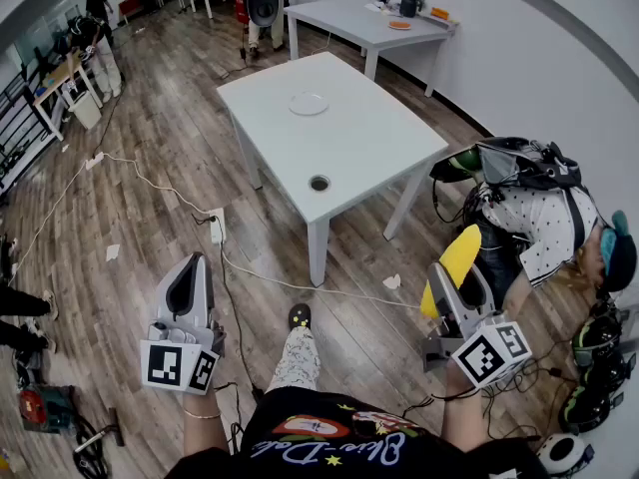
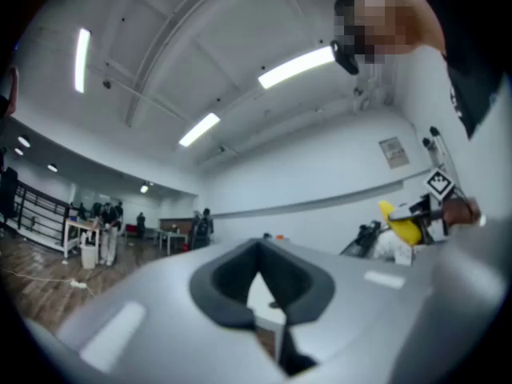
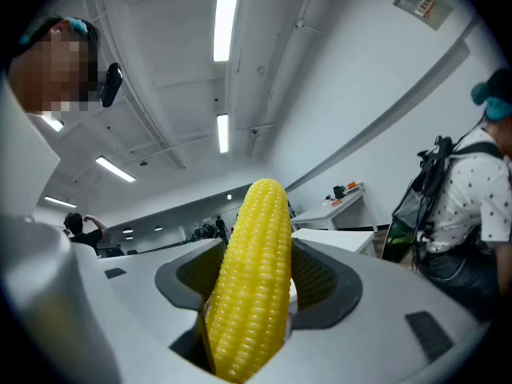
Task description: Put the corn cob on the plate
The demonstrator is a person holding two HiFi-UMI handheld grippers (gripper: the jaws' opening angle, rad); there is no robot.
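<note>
The yellow corn cob [image 1: 458,251] stands upright between the jaws of my right gripper [image 1: 449,285], which is shut on it. In the right gripper view the corn cob [image 3: 252,278] fills the middle, with a dark pad on each side. It is also small at the right of the left gripper view, as the corn cob [image 2: 400,225]. A small white plate [image 1: 309,103] lies on the white table [image 1: 369,153], well ahead of both grippers. My left gripper [image 1: 190,265] is held low at the left, jaws together, with nothing in them.
The table has a round hole [image 1: 319,183] near its front edge. A person with a backpack [image 1: 534,208] crouches at the right, close to my right gripper. Cables and a power strip [image 1: 215,230] lie on the wooden floor. Another table [image 1: 364,23] stands behind.
</note>
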